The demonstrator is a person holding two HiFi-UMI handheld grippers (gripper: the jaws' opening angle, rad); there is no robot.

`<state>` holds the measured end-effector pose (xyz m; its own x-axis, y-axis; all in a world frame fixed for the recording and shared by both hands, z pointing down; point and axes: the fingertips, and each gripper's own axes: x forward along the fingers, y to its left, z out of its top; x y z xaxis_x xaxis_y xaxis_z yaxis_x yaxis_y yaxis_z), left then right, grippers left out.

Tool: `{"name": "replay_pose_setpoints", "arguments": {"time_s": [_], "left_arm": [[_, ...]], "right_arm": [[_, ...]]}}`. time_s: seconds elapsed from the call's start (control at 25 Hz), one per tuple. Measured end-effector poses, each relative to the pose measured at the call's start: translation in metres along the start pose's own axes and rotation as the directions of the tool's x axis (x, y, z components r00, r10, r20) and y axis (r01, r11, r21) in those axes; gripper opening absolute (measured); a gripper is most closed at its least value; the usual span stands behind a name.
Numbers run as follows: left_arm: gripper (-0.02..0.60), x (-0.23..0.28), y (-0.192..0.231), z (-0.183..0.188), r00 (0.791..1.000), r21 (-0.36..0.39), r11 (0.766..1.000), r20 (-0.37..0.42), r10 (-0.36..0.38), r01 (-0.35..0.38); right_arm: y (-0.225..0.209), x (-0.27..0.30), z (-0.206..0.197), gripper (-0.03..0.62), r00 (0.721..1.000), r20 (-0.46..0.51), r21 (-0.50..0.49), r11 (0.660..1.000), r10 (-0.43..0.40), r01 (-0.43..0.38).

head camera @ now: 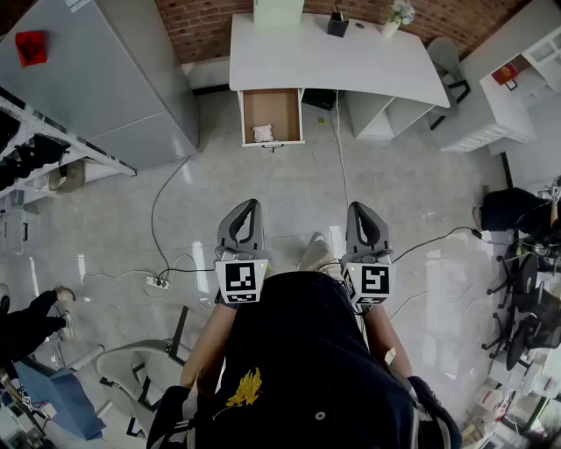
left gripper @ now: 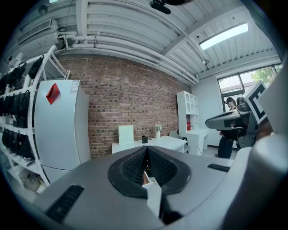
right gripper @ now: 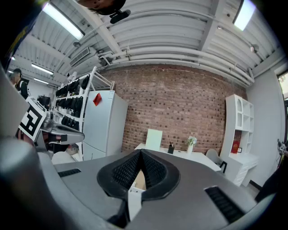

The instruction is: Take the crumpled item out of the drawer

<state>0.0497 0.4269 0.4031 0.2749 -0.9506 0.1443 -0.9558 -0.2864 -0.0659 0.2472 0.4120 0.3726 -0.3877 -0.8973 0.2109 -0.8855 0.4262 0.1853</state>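
Note:
In the head view a white desk (head camera: pixel 351 66) stands far ahead with its brown drawer (head camera: pixel 273 114) pulled out. A small crumpled white item (head camera: pixel 263 133) lies at the drawer's near end. Both grippers are held close to the person's body, well short of the desk. My left gripper (head camera: pixel 247 209) is shut with nothing in it, tips meeting in the left gripper view (left gripper: pixel 146 150). My right gripper (head camera: pixel 363 210) is likewise shut and empty, seen in the right gripper view (right gripper: pixel 140 155).
A grey fridge (head camera: pixel 114 79) stands left of the desk, racks (head camera: pixel 39 149) further left. A cable and power strip (head camera: pixel 158 282) lie on the tiled floor. A grey chair (head camera: pixel 449 61) and white shelving (head camera: pixel 517 88) are at the right. A potted plant (head camera: pixel 396 16) sits on the desk.

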Motion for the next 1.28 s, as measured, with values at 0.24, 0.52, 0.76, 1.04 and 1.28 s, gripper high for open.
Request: {"name": "replay_pose_setpoints", "arguments": {"time_s": [0.24, 0.52, 0.76, 1.04, 1.28], "left_arm": [[0.017, 0.002, 0.014, 0.003, 0.998, 0.001, 0.999, 0.034, -0.046, 0.046], [0.017, 0.005, 0.018, 0.003, 0.997, -0.028, 0.997, 0.043, -0.069, 0.071], [0.017, 0.016, 0.032, -0.005, 0.997, -0.053, 0.996, 0.02, -0.071, 0.072], [0.017, 0.048, 0.06, -0.004, 1.0, -0.03, 0.999, -0.004, -0.018, 0.018], [0.018, 0.121, 0.111, 0.005, 0.997, -0.008, 0.998, -0.041, 0.058, -0.058]], "right_arm": [[-0.016, -0.004, 0.018, 0.026, 0.995, 0.017, -0.001, 0.995, -0.097, 0.097], [-0.002, -0.017, 0.009, 0.026, 0.992, -0.045, -0.003, 0.993, -0.119, 0.119], [0.007, 0.001, 0.013, 0.026, 0.995, -0.061, 0.004, 0.997, -0.081, 0.082], [-0.005, 0.071, 0.003, 0.026, 0.997, -0.068, 0.056, 0.998, -0.035, 0.039], [-0.031, 0.183, 0.021, 0.026, 0.999, -0.018, 0.056, 0.998, 0.044, -0.043]]}}
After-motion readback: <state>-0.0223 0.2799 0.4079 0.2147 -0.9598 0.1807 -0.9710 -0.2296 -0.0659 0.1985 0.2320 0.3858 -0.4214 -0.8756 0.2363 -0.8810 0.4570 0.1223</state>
